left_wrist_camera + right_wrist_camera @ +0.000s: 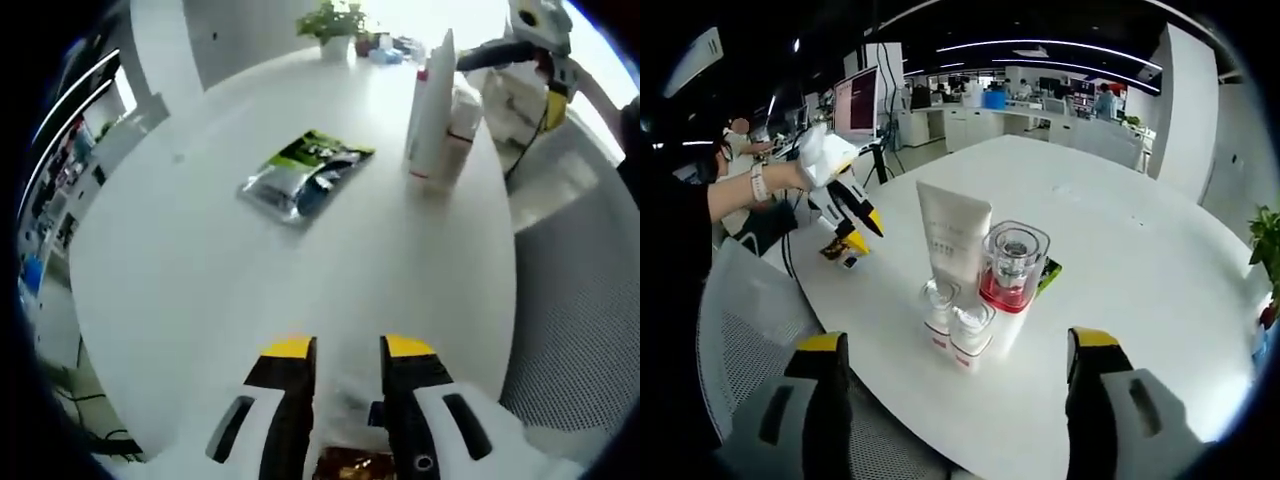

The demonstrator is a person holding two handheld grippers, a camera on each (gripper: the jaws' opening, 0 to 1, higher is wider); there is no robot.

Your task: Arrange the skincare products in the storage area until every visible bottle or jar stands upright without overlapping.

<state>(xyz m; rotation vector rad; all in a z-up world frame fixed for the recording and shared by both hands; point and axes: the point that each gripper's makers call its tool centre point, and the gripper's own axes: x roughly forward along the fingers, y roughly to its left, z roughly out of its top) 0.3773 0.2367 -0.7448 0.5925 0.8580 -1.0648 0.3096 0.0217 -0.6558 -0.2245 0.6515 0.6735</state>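
Where bottles [975, 300] stand, pouch [305, 172] beyond

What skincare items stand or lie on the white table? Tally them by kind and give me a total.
White tube: 1
Large bottle with red band: 1
Small clear-capped bottles: 2
Green and silver sachet: 1
Total: 5

White tube [952, 232], red-collared bottle [1012, 272], apparently two small jars upright, clustered.
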